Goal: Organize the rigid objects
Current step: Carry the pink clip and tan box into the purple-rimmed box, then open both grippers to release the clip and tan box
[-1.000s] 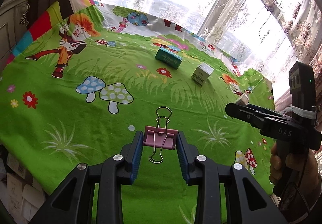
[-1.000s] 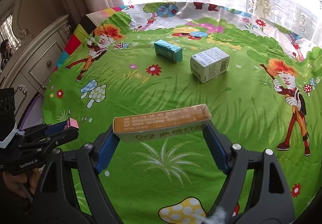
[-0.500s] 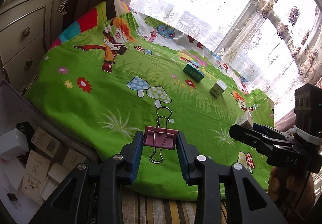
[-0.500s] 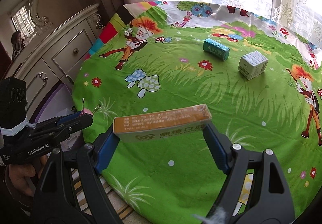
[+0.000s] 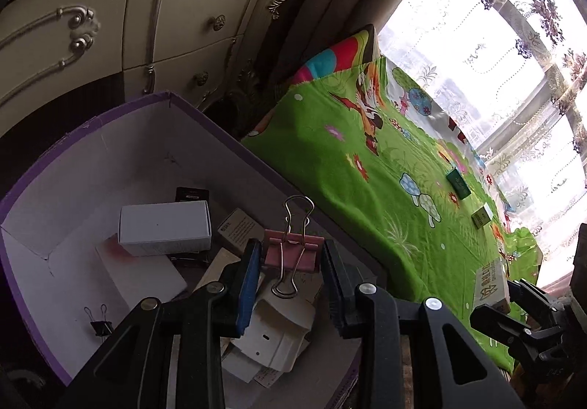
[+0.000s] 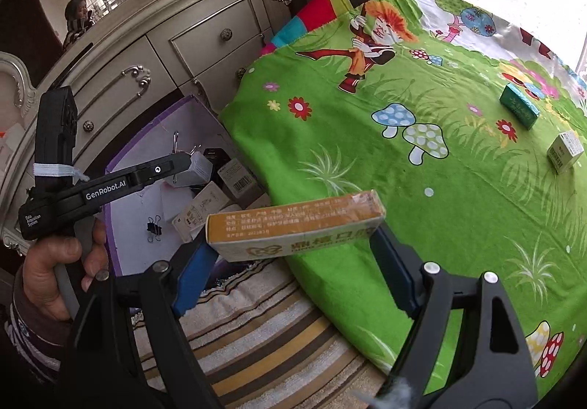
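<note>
Claw first: your left claw [image 5: 290, 262] is clamped on the pink binder clip [image 5: 293, 254], pads pressing the clip's flat sides so its wire handles stick up and down free of the fingers. You hold it over the purple-rimmed box [image 5: 91, 115], which sits beside the bed and lower than it; that seems the reason for the hover, since a release from here would likely drop the clip among the things already sorted there. Beneath it lie a white carton [image 5: 165, 232] at about ten o'clock from the clip, a small black binder clip [image 5: 98, 324] at eight o'clock on the box floor, and several flat packets directly below.

Your right claw [image 6: 293, 254] grips the long yellow carton [image 6: 293, 225] across its ends, so the carton lies level and square to the fingers. It hangs above the striped rug [image 6: 256, 328] at the edge of the green cartoon sheet [image 6: 422, 170], with the box at about ten o'clock from it. My guess is that it waits its turn behind the left claw [image 6: 183, 161], which shows at nine o'clock in the right view.

Two things remain on the sheet: a green carton [image 6: 519, 111] at two o'clock and a white-and-green carton [image 6: 565, 152] just beyond it, near each other but apart.
</note>
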A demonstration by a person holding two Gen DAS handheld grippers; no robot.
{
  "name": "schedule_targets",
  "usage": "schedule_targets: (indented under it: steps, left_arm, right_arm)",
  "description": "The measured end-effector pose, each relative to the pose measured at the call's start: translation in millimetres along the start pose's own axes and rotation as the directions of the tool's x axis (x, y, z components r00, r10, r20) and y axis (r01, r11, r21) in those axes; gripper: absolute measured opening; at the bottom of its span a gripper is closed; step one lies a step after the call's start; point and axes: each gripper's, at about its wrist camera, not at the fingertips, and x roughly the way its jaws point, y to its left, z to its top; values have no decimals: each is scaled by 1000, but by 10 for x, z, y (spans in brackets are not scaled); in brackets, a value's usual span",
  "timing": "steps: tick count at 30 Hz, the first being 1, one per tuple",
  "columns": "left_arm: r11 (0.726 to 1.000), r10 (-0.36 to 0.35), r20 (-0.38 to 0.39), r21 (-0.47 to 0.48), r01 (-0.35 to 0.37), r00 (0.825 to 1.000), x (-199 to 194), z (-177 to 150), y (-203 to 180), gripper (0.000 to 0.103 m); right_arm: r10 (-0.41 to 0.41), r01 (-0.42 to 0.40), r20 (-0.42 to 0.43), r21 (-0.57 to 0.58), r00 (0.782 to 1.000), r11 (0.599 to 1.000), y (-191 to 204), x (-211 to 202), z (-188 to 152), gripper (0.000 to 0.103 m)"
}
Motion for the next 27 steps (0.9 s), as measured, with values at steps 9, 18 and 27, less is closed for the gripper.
schedule_targets:
  steps: [9, 18, 27]
  left_arm:
    - [994, 80, -11, -80, -81, 997, -103, -94, 631, 34]
    - [984, 118, -32, -131, -122, 992, -58, -139, 907, 34]
    - [978, 140, -46, -149, -145, 989, 7, -159, 908, 53]
  right_arm:
    - [57, -74, -92, -199, 994, 977, 927, 423, -16, 84]
    - [60, -104, -157, -285, 986, 953, 1334, 699, -102, 84]
    - [56, -106, -179, -281, 982, 954, 1332, 764, -102, 95]
